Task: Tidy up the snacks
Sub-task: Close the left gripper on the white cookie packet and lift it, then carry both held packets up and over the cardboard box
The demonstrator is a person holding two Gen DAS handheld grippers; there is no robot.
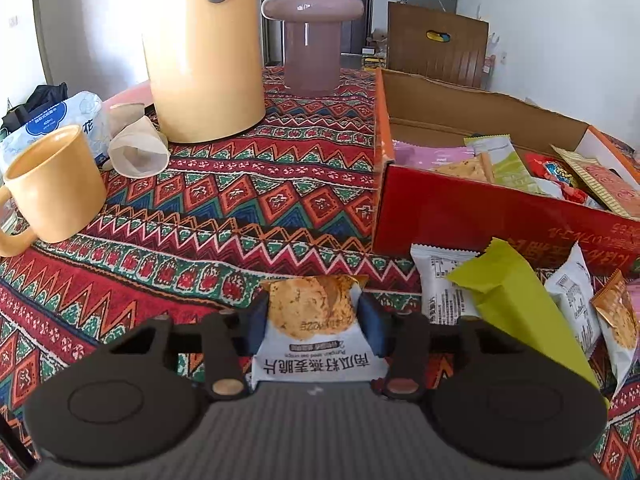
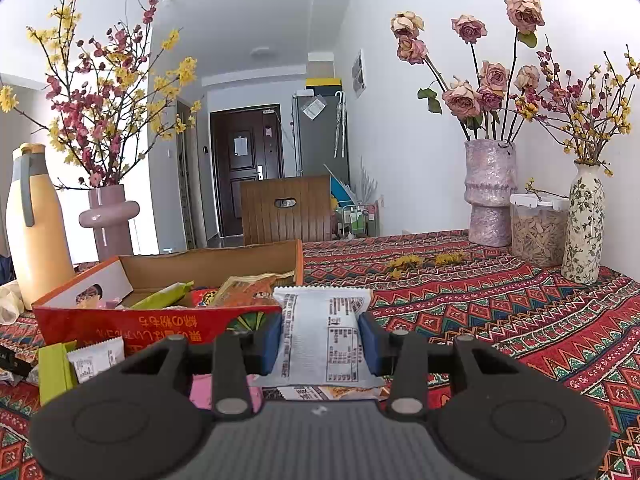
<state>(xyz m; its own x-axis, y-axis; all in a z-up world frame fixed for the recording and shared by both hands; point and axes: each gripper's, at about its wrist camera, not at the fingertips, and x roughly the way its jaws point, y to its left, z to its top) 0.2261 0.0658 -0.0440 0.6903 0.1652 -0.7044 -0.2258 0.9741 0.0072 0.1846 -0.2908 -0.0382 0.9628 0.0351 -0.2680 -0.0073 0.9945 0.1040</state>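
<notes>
My left gripper (image 1: pixel 314 320) is shut on a pumpkin-seed oat crisp packet (image 1: pixel 316 344), its blue pads pressing both sides just above the patterned tablecloth (image 1: pixel 200 220). The red cardboard box (image 1: pixel 460 216) stands open to the right, with several snack packets (image 1: pixel 500 164) inside. In front of it lie loose snacks, among them a green packet (image 1: pixel 516 300) and a white one (image 1: pixel 440 276). My right gripper (image 2: pixel 320 340) is shut on a white snack packet (image 2: pixel 324 320), label side up, held level right of the box (image 2: pixel 140 324).
A yellow mug (image 1: pixel 56 188), paper cups (image 1: pixel 136 152), a tissue pack (image 1: pixel 64 116), a yellow jug (image 1: pixel 200 60) and a pink vase (image 1: pixel 312 32) stand to the left and behind. Two flower vases (image 2: pixel 490 192) (image 2: pixel 582 224) and a seed jar (image 2: pixel 538 228) line the far right wall.
</notes>
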